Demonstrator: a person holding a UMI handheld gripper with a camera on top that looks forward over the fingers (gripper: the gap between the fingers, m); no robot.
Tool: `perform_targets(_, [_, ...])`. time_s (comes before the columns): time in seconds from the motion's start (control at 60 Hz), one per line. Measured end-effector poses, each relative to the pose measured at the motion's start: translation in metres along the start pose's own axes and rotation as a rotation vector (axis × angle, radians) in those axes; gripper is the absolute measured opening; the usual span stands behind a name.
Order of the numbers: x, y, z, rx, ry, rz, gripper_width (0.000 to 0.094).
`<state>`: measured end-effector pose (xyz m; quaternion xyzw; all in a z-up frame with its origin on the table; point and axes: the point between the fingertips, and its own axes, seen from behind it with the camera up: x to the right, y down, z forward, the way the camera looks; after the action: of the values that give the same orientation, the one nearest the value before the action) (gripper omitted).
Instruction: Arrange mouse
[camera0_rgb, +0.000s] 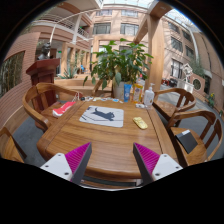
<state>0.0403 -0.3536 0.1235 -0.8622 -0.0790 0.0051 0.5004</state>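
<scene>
The gripper (110, 160) hangs above the near edge of a round wooden table (100, 140), its two fingers spread wide with nothing between them, the pink pads (75, 157) facing each other across bare wood. Well beyond the fingers, roughly straight ahead and toward the table's middle, lies a grey mouse pad (102, 116) with a dark mouse (100, 114) resting on it (it is small at this range, so its exact heading is hard to tell). Ahead and off toward the right finger's side sits a small yellow object (140, 123); a red item (64, 107) lies beyond the left finger near the far rim, and potted plants (118, 62) and what looks like a bottle (148, 97) stand at the far side. Wooden chairs (188, 135) ring the table. I would judge the mouse to be light, rigid and smooth-shelled, so it will likely slide on the pad or slip out of a shallow pinch rather than deform. The sensible hold seems to be across its two long flanks, low on the body near the middle where the sides run most nearly parallel, with the pads bearing flat; taking it by the buttons or the rounded tail looks likelier to squirt it loose. The approach has not yet begun.
</scene>
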Motion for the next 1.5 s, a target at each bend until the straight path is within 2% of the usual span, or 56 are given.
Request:
perform_targets(0.183, [0.073,0.034,0.062,-0.080,0.090,0.061,0.0851])
perform_targets(0.45, [0.168,0.014,0.170,-0.077,0.189,0.094,0.0853])
perform_targets(0.833, [0.197,-0.009,0.305,-0.106,0.161,0.050,0.0848])
perform_targets(1.033, [0.197,-0.025,0.339,-0.106,0.139,0.094,0.0747])
perform_targets(1.1, [0.193,-0.026,0.347,-0.114,0.118,0.133,0.0647])
perform_targets(1.167, [0.193,-0.027,0.349,-0.117,0.125,0.140,0.0590])
perform_targets(1.2, [0.187,-0.028,0.350,-0.116,0.110,0.131,0.0474])
perform_targets(1.5, [0.191,-0.031,0.347,-0.106,0.206,0.116,0.0333])
